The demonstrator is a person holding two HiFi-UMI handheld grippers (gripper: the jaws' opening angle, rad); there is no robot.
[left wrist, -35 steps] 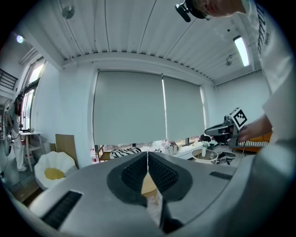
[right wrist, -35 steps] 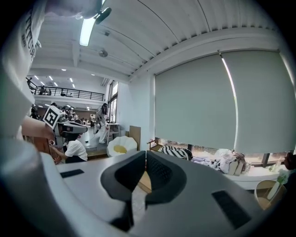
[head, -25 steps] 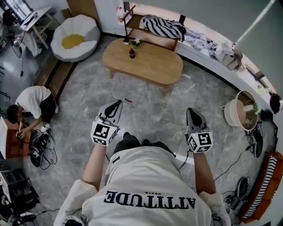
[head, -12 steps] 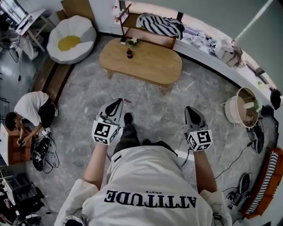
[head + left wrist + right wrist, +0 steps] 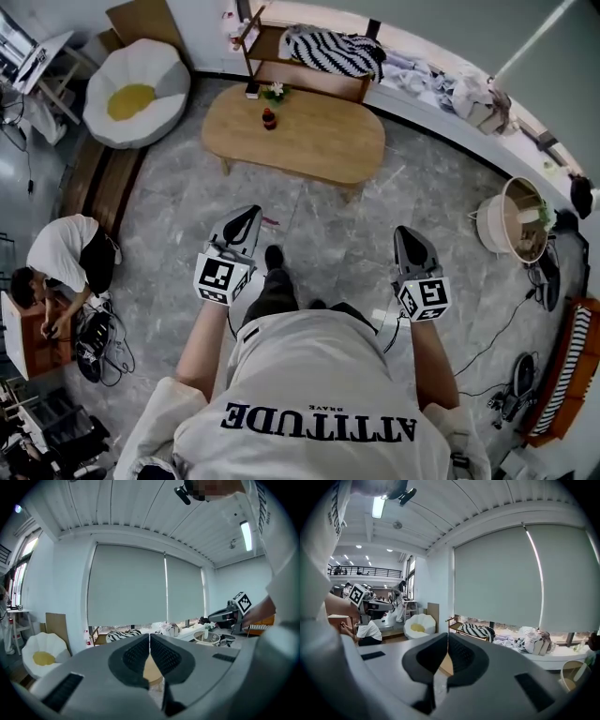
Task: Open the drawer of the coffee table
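Note:
The oval wooden coffee table [image 5: 309, 141] stands on the grey floor well ahead of me; no drawer shows from above. A small dark bottle [image 5: 268, 119] and a little plant [image 5: 275, 91] sit on its far left part. My left gripper [image 5: 247, 217] and right gripper [image 5: 406, 234] are held level at waist height, apart from the table, both shut and empty. In the left gripper view the jaws [image 5: 149, 641] meet, with a sliver of the table [image 5: 152, 671] below them. The right gripper view shows the same: jaws together [image 5: 447, 641], table [image 5: 446, 664] beyond.
Behind the table stands a wooden shelf [image 5: 281, 73] bearing a striped cloth [image 5: 330, 52]. An egg-shaped cushion seat [image 5: 131, 98] lies at the far left. A person [image 5: 61, 258] crouches at the left among cables. A round basket [image 5: 511, 225] stands at the right.
I have stepped toward the table: one foot has come forward between the grippers, and the crouching person has slid down the left side. Both grippers stayed shut.

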